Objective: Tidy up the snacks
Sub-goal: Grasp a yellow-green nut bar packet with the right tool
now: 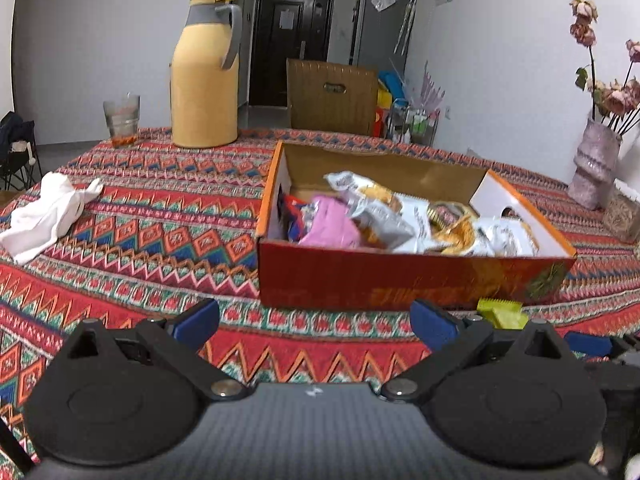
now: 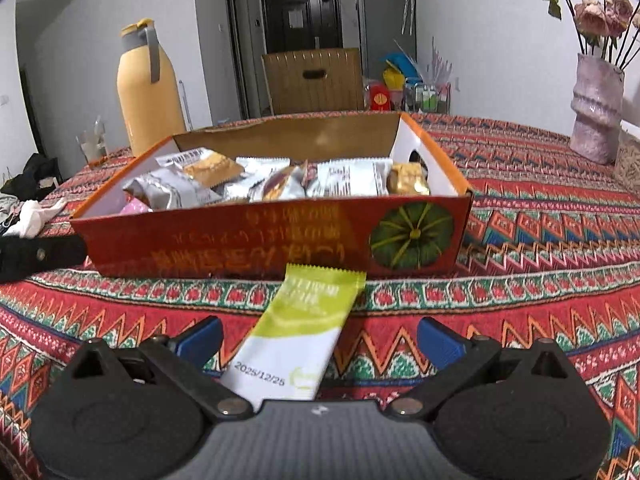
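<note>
Orange cardboard box [image 2: 272, 236], open-topped, on a patterned tablecloth [image 1: 160, 216], filled with wrapped snacks [image 2: 260, 184]: grey and white packets, a pink one [image 1: 332, 226] toward the box's left end, a gold-wrapped piece [image 2: 408, 178] at its right end beside the hand-hole in the end wall. Green-and-white snack packet [image 2: 296, 328] flat on the cloth just in front of the box's near long wall, far end touching or nearly touching that wall, near end (printed with a date) reaching back between the fingers of the right gripper [image 2: 318, 340]. Right gripper spread wide, blue pads [image 2: 438, 342] well clear of the packet on both sides, nothing grasped. Left gripper [image 1: 314, 324] likewise spread wide and holding nothing, low over the cloth in front of the box's near left part; same green packet [image 1: 502, 312] partly visible past its right finger, against the box's near wall. Beyond the box's far left corner, a tall yellow jug [image 1: 206, 76] with grey handle, and a drinking glass [image 1: 122, 120] further left of it. Crumpled white cloth [image 1: 48, 212] well left of the box. Pale pink vase [image 2: 596, 108] of dried flowers to the right of the box, at the table's far edge. Behind the box, past the table, a brown chair back [image 2: 314, 80].
</note>
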Demonstrator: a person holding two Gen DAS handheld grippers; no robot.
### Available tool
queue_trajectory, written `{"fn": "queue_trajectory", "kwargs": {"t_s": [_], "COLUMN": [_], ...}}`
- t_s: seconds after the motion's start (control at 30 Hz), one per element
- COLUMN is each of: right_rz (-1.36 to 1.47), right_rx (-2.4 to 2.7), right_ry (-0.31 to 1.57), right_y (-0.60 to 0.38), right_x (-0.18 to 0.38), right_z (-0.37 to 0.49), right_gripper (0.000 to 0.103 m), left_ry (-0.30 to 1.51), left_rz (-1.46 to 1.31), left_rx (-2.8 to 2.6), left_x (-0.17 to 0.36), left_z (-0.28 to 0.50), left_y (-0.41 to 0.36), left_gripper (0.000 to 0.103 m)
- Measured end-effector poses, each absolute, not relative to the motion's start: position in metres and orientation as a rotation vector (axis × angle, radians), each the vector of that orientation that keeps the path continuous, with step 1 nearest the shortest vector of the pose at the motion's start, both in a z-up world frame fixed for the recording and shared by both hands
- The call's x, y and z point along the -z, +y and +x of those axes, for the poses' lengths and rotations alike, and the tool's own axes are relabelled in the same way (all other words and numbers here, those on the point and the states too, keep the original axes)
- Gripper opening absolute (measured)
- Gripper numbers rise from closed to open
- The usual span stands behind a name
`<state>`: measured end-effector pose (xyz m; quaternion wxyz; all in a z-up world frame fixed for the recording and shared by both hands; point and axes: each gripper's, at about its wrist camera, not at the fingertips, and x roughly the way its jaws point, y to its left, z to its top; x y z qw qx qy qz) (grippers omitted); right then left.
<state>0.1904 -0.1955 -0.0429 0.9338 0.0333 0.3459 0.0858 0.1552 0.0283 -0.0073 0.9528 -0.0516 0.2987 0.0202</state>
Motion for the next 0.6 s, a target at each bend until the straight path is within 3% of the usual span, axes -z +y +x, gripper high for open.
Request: {"fn": "queue_trajectory", "kwargs": {"t_s": [0.23, 0.43, 0.5, 0.6], "right_rz": [0.099, 0.1, 0.085, 0.081], "right_rx": [-0.164, -0.182, -0.191, -0.197], "right_ry": [0.714, 0.73, 0.742, 0.74], "right_y": [-0.199, -0.197, -0.195, -0.196], "right_x": [0.045, 0.047, 0.048, 0.048], "right_z": [0.193, 0.193, 0.193, 0.191], "right_gripper": [0.101, 0.072, 0.051, 0.041], "left_ry": [0.635, 0.645, 0.649, 0.653], "left_rz": [-0.111, -0.101, -0.098, -0.094], "left_rx": [-0.051, -0.042, -0.043, -0.044], "left_x": [0.016, 0.019, 0.02, 0.021], "left_z": [0.153, 0.153, 0.153, 0.152], "left_y": [0.034, 0.032, 0.031, 0.03], "left_gripper": [0.103, 0.103, 0.103, 0.103]}}
